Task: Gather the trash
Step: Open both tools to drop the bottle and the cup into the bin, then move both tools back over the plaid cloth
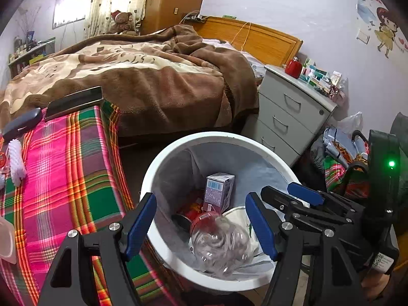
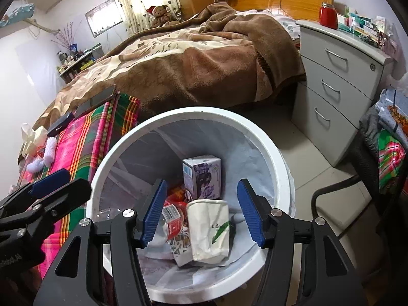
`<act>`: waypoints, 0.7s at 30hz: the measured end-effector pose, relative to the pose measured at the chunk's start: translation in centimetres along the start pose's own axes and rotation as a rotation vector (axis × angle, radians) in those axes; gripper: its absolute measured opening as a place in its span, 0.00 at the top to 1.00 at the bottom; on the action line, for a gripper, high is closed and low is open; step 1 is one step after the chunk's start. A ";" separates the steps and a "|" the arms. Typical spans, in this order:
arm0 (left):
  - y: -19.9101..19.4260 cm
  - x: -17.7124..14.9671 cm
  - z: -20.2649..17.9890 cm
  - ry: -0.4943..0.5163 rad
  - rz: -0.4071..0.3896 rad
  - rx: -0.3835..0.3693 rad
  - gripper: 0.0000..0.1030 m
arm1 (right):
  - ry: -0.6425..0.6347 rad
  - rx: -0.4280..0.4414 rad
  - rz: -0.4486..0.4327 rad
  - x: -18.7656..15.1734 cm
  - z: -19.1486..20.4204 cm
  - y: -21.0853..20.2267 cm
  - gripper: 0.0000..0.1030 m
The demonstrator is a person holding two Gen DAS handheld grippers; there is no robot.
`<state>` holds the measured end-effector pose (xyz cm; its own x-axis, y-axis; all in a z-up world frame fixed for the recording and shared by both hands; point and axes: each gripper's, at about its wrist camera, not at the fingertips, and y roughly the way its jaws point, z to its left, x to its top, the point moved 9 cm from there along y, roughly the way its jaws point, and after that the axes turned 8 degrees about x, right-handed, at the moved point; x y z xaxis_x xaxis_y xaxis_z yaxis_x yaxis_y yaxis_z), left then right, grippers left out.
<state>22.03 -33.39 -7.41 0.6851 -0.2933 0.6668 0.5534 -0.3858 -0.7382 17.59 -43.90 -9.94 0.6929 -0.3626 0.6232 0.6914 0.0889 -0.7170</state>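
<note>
A white trash bin (image 1: 163,168) with a pale liner stands on the floor by the bed; it also shows in the right wrist view (image 2: 283,168). Inside lie a purple carton (image 1: 219,189) (image 2: 202,176), a clear plastic bottle with a red label (image 1: 219,244) (image 2: 172,220), and a crumpled white paper cup (image 2: 209,232). My left gripper (image 1: 201,225) is open and empty above the bin, over the bottle. My right gripper (image 2: 201,211) is open and empty above the bin, over the cup. Each gripper shows in the other's view (image 1: 306,199) (image 2: 48,186).
A table with a pink and green plaid cloth (image 1: 63,173) (image 2: 84,137) stands left of the bin, holding a white brush (image 1: 16,162) and dark cases. A bed with a brown blanket (image 1: 153,76) lies behind. A grey drawer cabinet (image 1: 288,117) (image 2: 336,89) stands at right.
</note>
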 end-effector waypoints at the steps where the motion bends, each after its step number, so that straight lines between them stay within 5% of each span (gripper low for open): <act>1: -0.3 -0.1 0.3 -0.003 -0.005 0.011 0.30 | -0.003 0.005 -0.008 0.1 0.3 -0.1 0.42; 21: -8.1 -3.4 13.8 -0.165 -0.091 0.186 0.30 | -0.102 0.172 -0.069 -0.5 10.2 -0.5 0.42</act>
<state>21.70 -17.23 -5.12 0.6883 -0.1125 0.7166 0.6830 -0.2322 -0.6925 18.93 -34.30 -6.71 0.6539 -0.2778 0.7037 0.7565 0.2276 -0.6131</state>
